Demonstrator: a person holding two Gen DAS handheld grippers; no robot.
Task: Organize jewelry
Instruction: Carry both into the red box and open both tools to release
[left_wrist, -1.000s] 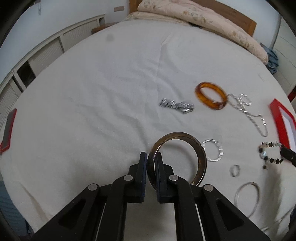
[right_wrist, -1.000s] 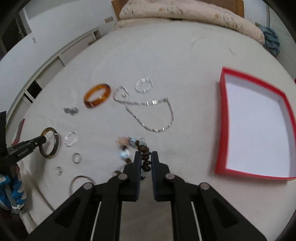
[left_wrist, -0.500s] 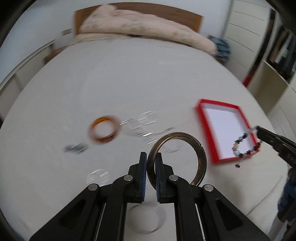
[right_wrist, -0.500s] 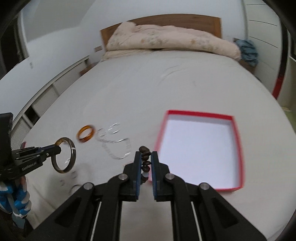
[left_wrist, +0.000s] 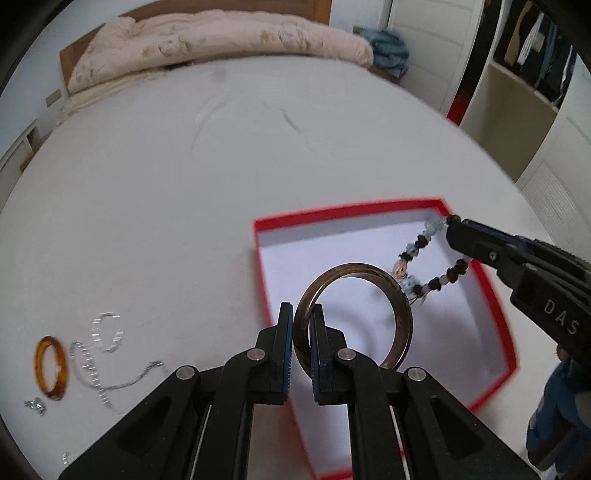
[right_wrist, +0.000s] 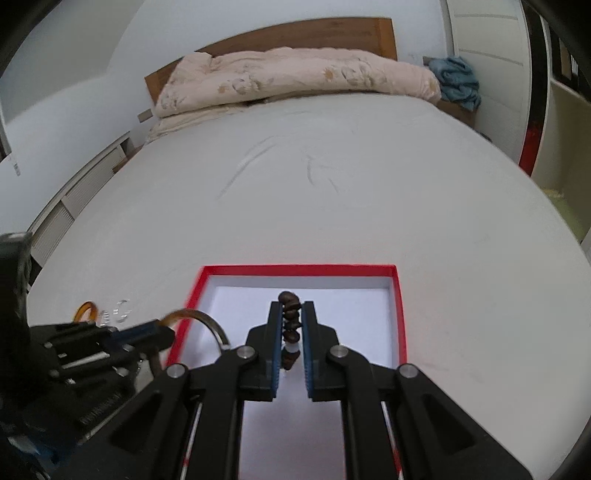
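1. Two grippers hang over the red box (left_wrist: 495, 321), which lies open on the white bed (left_wrist: 258, 147); its white floor holds nothing that can be seen.
2. Left gripper (left_wrist: 302, 332): fingers clamped on the rim of the dark bangle (left_wrist: 402, 325), held upright above the box's near-left part.
3. Right gripper (right_wrist: 292, 332): fingers clamped on the beaded bracelet (left_wrist: 417, 251), whose loop dangles above the box interior, just beside the bangle's far edge.
4. In the left wrist view the bangle overlaps the bracelet's lowest beads; contact cannot be told.
5. Left of the box, well apart, the bed carries an amber bangle (left_wrist: 50, 367), a silver chain (left_wrist: 96, 376), a silver ring (left_wrist: 109, 330) and a small silver piece (left_wrist: 37, 405).
6. A folded quilt (right_wrist: 295, 81) lies at the headboard (right_wrist: 332, 33).
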